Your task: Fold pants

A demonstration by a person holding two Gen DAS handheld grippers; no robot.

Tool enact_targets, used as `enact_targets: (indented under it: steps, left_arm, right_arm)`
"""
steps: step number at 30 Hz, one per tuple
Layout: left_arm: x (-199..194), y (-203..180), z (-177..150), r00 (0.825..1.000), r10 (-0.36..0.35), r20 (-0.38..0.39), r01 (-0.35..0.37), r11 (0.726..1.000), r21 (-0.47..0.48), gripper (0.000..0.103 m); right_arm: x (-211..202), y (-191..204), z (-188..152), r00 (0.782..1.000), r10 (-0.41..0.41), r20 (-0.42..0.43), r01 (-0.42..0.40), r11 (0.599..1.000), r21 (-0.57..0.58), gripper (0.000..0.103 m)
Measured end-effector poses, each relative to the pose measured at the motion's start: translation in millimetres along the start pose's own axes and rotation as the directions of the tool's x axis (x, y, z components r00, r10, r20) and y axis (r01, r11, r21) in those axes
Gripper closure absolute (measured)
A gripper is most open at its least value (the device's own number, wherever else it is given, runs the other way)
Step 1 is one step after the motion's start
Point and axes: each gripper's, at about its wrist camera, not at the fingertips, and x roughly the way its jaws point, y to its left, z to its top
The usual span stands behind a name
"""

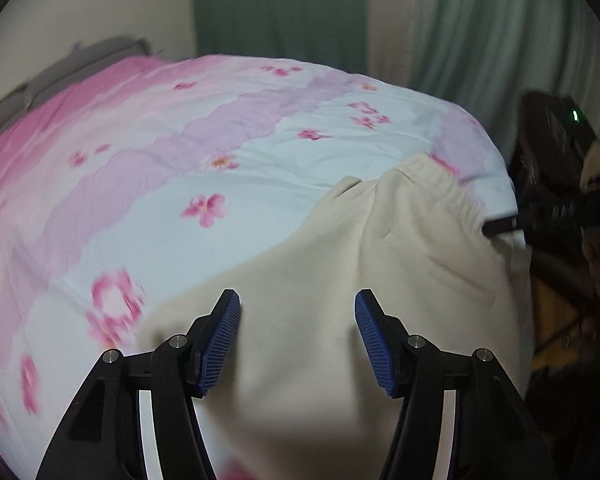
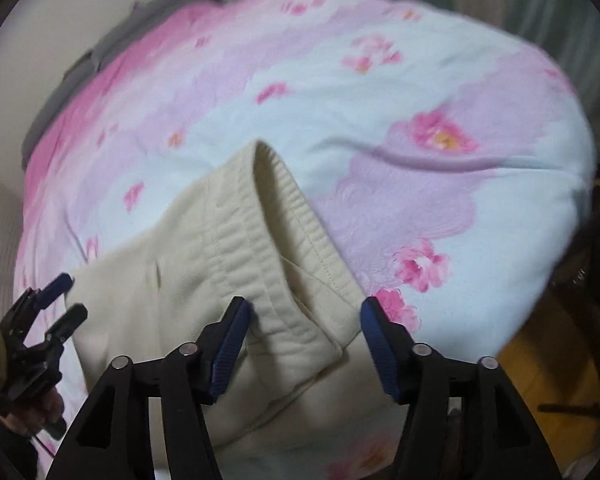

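Cream pants (image 2: 188, 280) beneath right claw (image 2: 306, 344) (apart)

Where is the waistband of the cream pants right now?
In the right wrist view the waistband lies on the floral bedspread, running from mid-frame down between the right gripper fingers.

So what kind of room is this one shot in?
Most likely a bedroom: cream pants lie on a bed with a pink floral bedspread, and green curtains hang behind.
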Motion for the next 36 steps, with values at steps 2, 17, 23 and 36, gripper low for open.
enact_targets:
  steps: [2, 17, 23, 36]
  left_arm:
    - [4, -13, -4, 1.000, 0.007, -0.020, -0.008, 0.998, -0.059, 0.038]
    - [16, -76, -5, 0.997, 0.026, -0.077, -0.045, 0.966, -0.255, 0.037]
    - [2, -85, 6, 0.992, 0.107, -0.067, -0.122, 0.953, -0.276, 0.037]
    - [-2, -83, 3, 0.976, 0.203, -0.081, -0.219, 0.896, -0.386, 0.037]
  right_arm:
    - [2, -9, 5, 0.997, 0.045, -0.057, -0.047, 0.998, -0.039, 0.088]
    - [2, -47, 41, 0.916, 0.306, -0.257, -0.355, 0.920, -0.167, 0.048]
    - [20, -24, 55, 0.849, 0.404, -0.341, -0.500, 0.824, -0.266, 0.062]
    - [58, 5, 59, 0.672, 0.479, -0.565, -0.684, 0.694, -0.226, 0.096]
